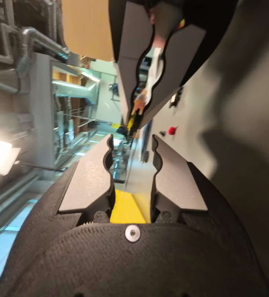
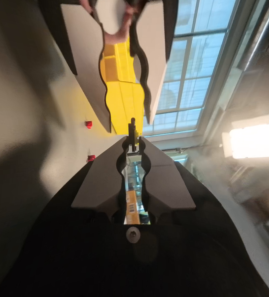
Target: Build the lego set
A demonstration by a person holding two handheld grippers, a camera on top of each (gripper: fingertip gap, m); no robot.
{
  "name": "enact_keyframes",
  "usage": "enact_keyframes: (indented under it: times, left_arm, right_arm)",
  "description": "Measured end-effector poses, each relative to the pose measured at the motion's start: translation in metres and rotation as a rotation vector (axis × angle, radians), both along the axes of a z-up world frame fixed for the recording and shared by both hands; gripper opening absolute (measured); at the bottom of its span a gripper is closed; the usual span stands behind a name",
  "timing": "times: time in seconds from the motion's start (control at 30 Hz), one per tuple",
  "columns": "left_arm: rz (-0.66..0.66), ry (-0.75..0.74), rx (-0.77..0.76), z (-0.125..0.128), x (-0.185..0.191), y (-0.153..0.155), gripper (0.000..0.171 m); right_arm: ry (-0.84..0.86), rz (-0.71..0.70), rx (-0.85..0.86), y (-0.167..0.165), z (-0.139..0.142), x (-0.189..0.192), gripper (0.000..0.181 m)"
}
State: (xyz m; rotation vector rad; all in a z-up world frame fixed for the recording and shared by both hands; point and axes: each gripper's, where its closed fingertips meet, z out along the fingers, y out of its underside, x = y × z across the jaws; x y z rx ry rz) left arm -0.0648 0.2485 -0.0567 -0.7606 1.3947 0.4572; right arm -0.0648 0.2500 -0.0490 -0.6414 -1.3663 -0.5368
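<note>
The two grippers face each other above the table. My left gripper [image 1: 132, 138] holds a long yellow lego piece [image 1: 129, 207] deep between its fingers. In the right wrist view it comes in from the top [image 2: 129, 127], with the yellow piece [image 2: 124, 99] filling the gap between its fingers. My right gripper [image 2: 133, 139] is shut on a small black lego part with a yellow bit [image 2: 132, 133], held at its fingertips. The part's tip sits close to the end of the yellow piece. In the left wrist view the right gripper [image 1: 133, 123] comes in from the top with the small part [image 1: 133, 119].
The pale table [image 1: 227, 112] runs along one side of both views. On it lie small red bricks [image 2: 88, 124] [image 2: 91, 157] [image 1: 172, 130] and a small dark piece [image 1: 162, 132]. Windows [image 2: 195, 72], a bright lamp [image 2: 256, 139] and a cardboard box [image 1: 87, 27] are behind. Both views are blurred. Left and right tips are no more than a few centimetres apart.
</note>
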Motion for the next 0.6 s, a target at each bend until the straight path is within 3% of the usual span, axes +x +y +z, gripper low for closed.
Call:
enact_keyframes:
  times: [0.07,0.17,0.37,0.47,0.6]
  left_arm:
    - [-0.001,0.024,0.004,-0.004,0.001,0.0,0.041]
    - [0.018,0.008,0.07,0.004,-0.002,0.0,0.009]
    - [0.04,0.004,0.095,0.008,-0.006,0.003,0.008]
    - [0.051,0.013,0.106,0.008,-0.007,0.004,0.008]
    - [0.06,0.023,0.124,0.008,-0.008,0.005,0.008]
  right_arm:
    - [-0.021,0.004,0.024,-0.003,-0.001,-0.002,0.009]
    - [-0.012,0.004,0.013,-0.002,-0.001,-0.001,0.01]
    - [0.14,0.031,-0.202,0.005,0.003,0.004,0.035]
    - [0.238,0.042,-0.299,0.01,0.009,0.01,0.039]
    - [0.229,0.05,-0.32,0.009,0.005,0.01,0.039]
